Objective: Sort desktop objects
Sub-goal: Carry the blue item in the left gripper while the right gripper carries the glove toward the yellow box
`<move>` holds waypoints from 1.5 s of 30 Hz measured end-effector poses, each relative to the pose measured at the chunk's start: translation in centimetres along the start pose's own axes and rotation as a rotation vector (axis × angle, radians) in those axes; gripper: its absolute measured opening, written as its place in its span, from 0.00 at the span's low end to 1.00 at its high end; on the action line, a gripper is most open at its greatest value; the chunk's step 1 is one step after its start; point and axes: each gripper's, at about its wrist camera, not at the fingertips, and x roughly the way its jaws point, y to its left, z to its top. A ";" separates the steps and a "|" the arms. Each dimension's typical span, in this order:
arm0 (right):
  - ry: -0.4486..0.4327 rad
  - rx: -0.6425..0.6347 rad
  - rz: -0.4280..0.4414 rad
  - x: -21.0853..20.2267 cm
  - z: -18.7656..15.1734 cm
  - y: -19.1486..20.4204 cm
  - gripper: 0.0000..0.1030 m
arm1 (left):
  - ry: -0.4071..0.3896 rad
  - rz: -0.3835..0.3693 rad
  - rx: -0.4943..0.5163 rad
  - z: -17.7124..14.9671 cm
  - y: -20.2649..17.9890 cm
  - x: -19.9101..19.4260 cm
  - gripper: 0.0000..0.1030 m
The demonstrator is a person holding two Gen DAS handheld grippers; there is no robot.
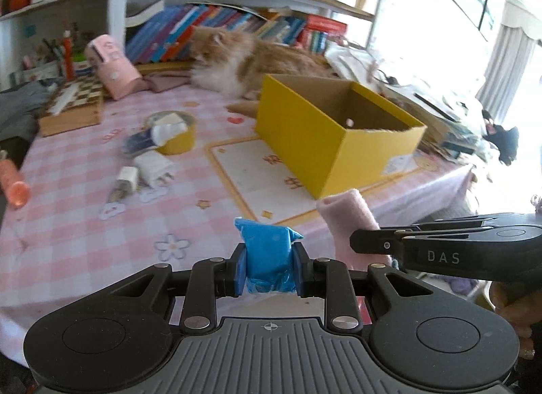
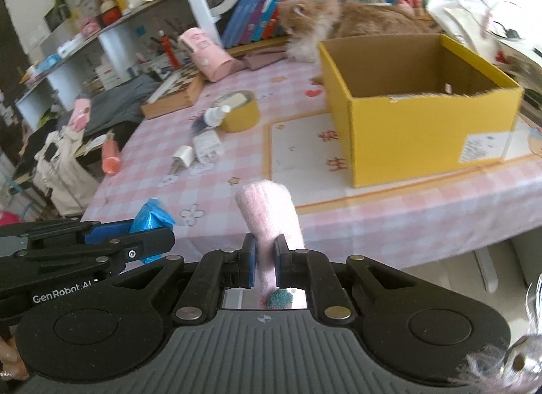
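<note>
Nearest the left wrist camera, the left gripper [image 1: 267, 270] has its jaws closed on a blue plastic-wrapped packet [image 1: 267, 258]. The packet sits squarely between the two blue pads, its crumpled top sticking up past the fingertips and its lower end showing below them. In the right wrist view the right gripper [image 2: 263, 263] has its jaws pressed tight on a pink felt roll [image 2: 269, 221]. The roll is pinched near its lower part, so its rounded end stands well forward of the fingertips, and a teal fuzzy tip shows behind the pads.

Both grippers hang side by side over the near edge of the table [image 1: 84, 224], which wears a pink checked cloth. Each gripper shows in the other's view.

Ahead and to the right stands an open yellow cardboard box [image 2: 423, 129] on a cream mat, well apart from both held things. To the left lie a roll of yellow tape [image 2: 242, 112], a small spray bottle [image 2: 213, 118] leaning against the tape, and white chargers [image 2: 203, 148]. An orange-and-white cat [image 1: 244, 58] lies behind the box, in front of a row of books.
</note>
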 end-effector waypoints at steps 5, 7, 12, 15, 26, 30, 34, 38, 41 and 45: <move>0.000 0.032 -0.040 -0.8 -0.7 -0.9 0.09 | 0.013 -0.039 0.027 0.1 -1.0 0.6 0.25; 0.002 0.040 -0.053 -1.0 -0.9 -1.2 0.09 | 0.018 -0.053 0.035 0.1 -1.3 0.8 0.25; 0.015 0.057 -0.083 -1.5 -1.5 -2.0 0.09 | 0.032 -0.092 0.051 0.3 -2.2 1.5 0.25; 0.014 0.075 -0.105 -2.0 -1.9 -2.6 0.09 | 0.043 -0.120 0.069 0.4 -2.9 2.0 0.25; 0.000 0.151 -0.180 -3.8 -2.9 -4.7 0.09 | 0.065 -0.204 0.153 0.7 -5.6 3.3 0.25; -0.004 0.174 -0.198 -4.3 -3.1 -5.4 0.09 | 0.074 -0.221 0.170 0.8 -6.3 3.7 0.25; -0.006 0.196 -0.212 -4.5 -3.3 -6.0 0.09 | 0.083 -0.236 0.189 0.9 -6.9 4.1 0.25; -0.001 0.206 -0.215 -4.3 -3.1 -6.5 0.09 | 0.085 -0.236 0.192 1.1 -7.2 4.5 0.25; 0.008 0.201 -0.211 -4.1 -2.9 -6.8 0.09 | 0.084 -0.230 0.183 1.3 -7.3 4.8 0.25; 0.022 0.188 -0.202 -3.7 -2.5 -7.2 0.09 | 0.088 -0.221 0.166 1.5 -7.3 5.2 0.25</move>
